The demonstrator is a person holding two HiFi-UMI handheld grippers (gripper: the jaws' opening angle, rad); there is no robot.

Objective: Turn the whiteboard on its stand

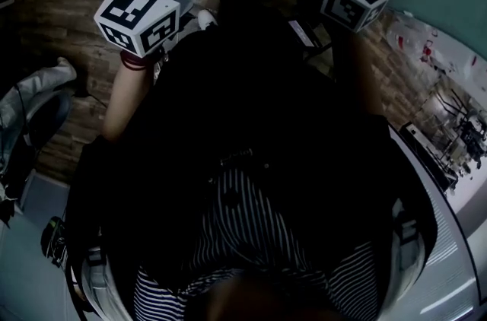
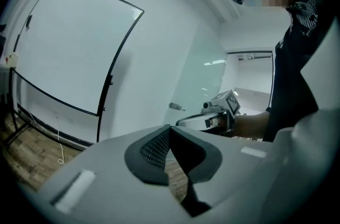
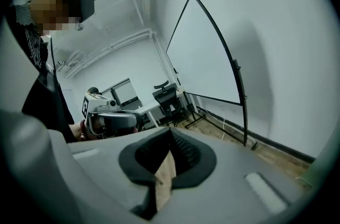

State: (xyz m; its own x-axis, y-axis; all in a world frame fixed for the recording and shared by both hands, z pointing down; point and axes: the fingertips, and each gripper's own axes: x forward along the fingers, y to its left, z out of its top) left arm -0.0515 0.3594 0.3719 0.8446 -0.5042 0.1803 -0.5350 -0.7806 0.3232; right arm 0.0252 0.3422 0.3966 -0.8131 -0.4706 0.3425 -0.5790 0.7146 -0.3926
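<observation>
- The whiteboard (image 2: 69,50) is a large, blank white panel in a thin dark frame. It stands close in front of the white wall (image 2: 159,21), well apart from both tools.
- In the left gripper view it faces almost flat on. In the right gripper view the whiteboard (image 3: 204,56) shows at a sharp slant, tapering to a point at the top.
- Its stand (image 2: 108,87) is dark. One upright runs down the board's side edge, and the feet rest on the wooden floor (image 1: 61,7).
- The left gripper (image 2: 170,130) has its jaws pressed together with nothing between them. It is held out in the air, touching nothing.
- The right gripper (image 3: 170,132) is the same: jaws closed on nothing, held just beside the other in front of the person.
- Farther back, beyond the board, a black office chair (image 3: 167,95) sits by a desk.
</observation>
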